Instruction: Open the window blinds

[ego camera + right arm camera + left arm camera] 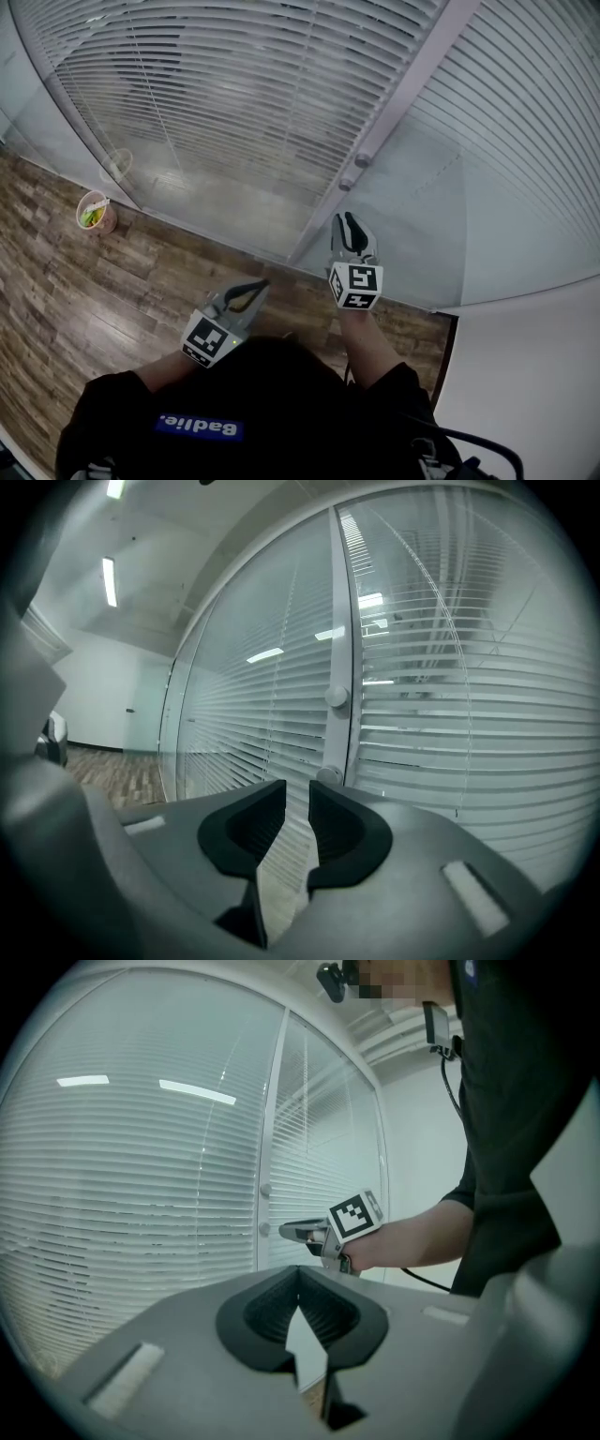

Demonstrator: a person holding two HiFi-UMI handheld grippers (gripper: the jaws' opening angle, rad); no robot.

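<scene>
My R gripper (349, 221) points to 12, just under two knobs (363, 160) on the frame btw blinds (234, 84). L gripper (255, 289) at its 8. Small bucket (96, 212) on wood floor (84, 291), far 9.

Floor (94, 300): brown wood planks, streaked dark and pale; we see them fill the lower left of the head view, up to the foot of the glass wall (216, 202).
Tub (96, 212): small, round, pale-rimmed, something green inside; it stands on the planks at left, just beside the glass.
</scene>
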